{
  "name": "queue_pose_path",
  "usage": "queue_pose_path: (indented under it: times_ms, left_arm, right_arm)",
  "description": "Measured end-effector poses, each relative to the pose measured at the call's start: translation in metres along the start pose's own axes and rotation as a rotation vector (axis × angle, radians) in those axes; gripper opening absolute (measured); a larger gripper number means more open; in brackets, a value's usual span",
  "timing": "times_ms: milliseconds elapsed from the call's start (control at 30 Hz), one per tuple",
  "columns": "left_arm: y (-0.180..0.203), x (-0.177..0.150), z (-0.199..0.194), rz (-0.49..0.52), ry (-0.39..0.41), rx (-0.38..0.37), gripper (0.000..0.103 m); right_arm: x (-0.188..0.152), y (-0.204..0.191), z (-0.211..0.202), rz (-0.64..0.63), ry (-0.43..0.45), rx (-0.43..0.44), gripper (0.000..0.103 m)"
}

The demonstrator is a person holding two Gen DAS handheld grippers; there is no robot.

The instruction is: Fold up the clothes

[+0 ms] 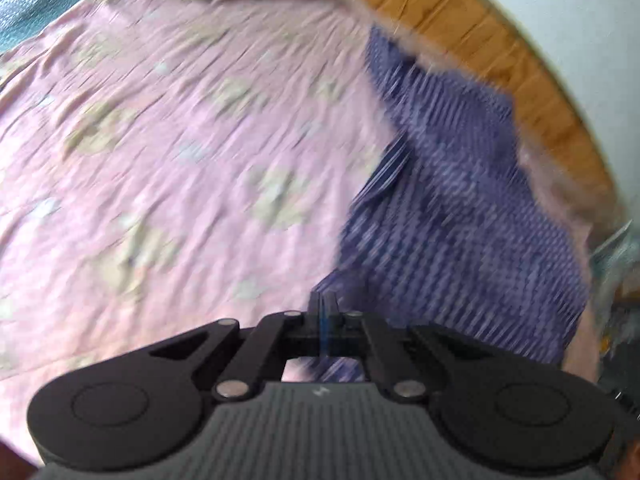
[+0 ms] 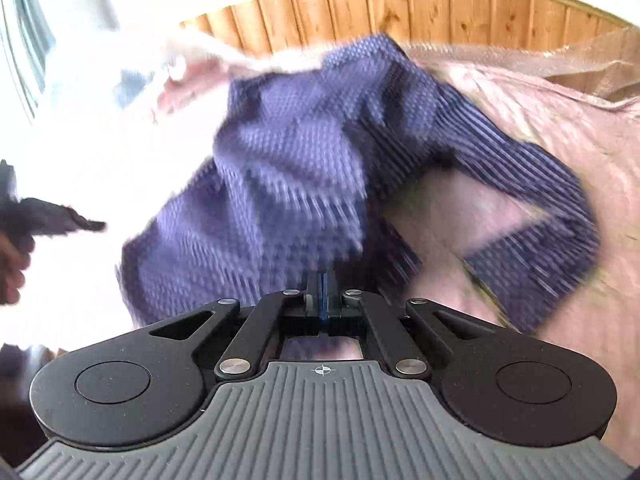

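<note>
right wrist only: purple garment's sleeve (image 2: 532, 216)

A bed covered with a pink floral sheet (image 1: 192, 152) fills the left wrist view from nine o'clock to the centre, the print blurred. Behind it, a wooden plank headboard (image 2: 440, 8) curves across twelve o'clock in the right wrist view, knots visible in the boards. A white wall (image 1: 560, 40) rises beyond it at two o'clock. Bright daylight washes out the right wrist view at nine o'clock.
</note>
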State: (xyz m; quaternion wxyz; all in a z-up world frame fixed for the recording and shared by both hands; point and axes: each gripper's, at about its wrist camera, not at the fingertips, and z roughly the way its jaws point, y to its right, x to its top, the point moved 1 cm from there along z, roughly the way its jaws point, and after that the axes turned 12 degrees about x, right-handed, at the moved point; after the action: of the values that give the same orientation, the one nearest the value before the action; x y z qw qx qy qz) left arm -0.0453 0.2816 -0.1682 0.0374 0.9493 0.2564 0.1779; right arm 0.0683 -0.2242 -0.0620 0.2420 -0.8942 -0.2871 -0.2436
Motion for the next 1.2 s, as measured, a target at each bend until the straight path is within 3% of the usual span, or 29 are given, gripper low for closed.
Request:
queue_pose_path:
  times_ms: [67,133,167,233,333,433,500,600,667,800,867,900,1067,1200]
  left_arm:
    - [0.006,0.013,-0.003,0.078,0.035,0.03,0.02]
    - [0.018,0.035,-0.006,0.149,0.094,0.041,0.057]
    - [0.033,0.056,-0.008,0.182,0.148,0.033,0.064]
    - [0.072,0.106,-0.006,0.244,0.24,0.02,0.079]
    - [0.139,0.187,0.013,0.337,0.333,0.005,0.092]
    - [0.206,0.257,0.058,0.445,0.379,0.026,0.093]
    - [0.241,0.292,0.091,0.501,0.366,0.03,0.093]
    - [0.278,0.324,0.131,0.579,0.295,-0.004,0.093]
    - [0.293,0.335,0.152,0.605,0.236,-0.031,0.093]
    - [0.303,0.344,0.174,0.639,0.237,-0.011,0.093]
    - [0.305,0.349,0.176,0.669,0.267,-0.021,0.093]
    - [0.306,0.351,0.177,0.684,0.282,-0.026,0.093]
    - [0.326,0.359,0.189,0.95,0.245,-0.114,0.096]
    - [0.354,0.356,0.214,1.178,0.191,-0.114,0.096]
  right_arm:
    - [-0.02,0.028,0.006,0.065,-0.079,-0.063,0.003]
    - [-0.022,0.058,0.01,0.138,-0.098,-0.122,0.016]
    - [-0.014,0.07,0.008,0.147,-0.081,-0.123,0.019]
    - [0.015,0.088,0.008,0.114,-0.03,-0.122,0.057]
    - [0.082,0.118,0.022,0.006,0.035,-0.107,0.072]
    - [0.165,0.156,0.059,-0.097,0.067,-0.072,0.074]
    - [0.219,0.184,0.093,-0.155,0.091,-0.031,0.082]
    - [0.289,0.214,0.157,-0.262,0.081,0.019,0.083]
    - [0.325,0.232,0.205,-0.308,0.054,0.043,0.083]
    - [0.358,0.261,0.282,-0.275,-0.011,0.152,0.08]
    - [0.355,0.265,0.301,-0.263,-0.054,0.208,0.039]
    - [0.349,0.259,0.293,-0.302,-0.047,0.203,0.0]
    - [0.301,0.232,0.231,-0.497,0.002,0.134,0.0]
    - [0.258,0.232,0.205,-0.567,0.004,0.029,0.0]
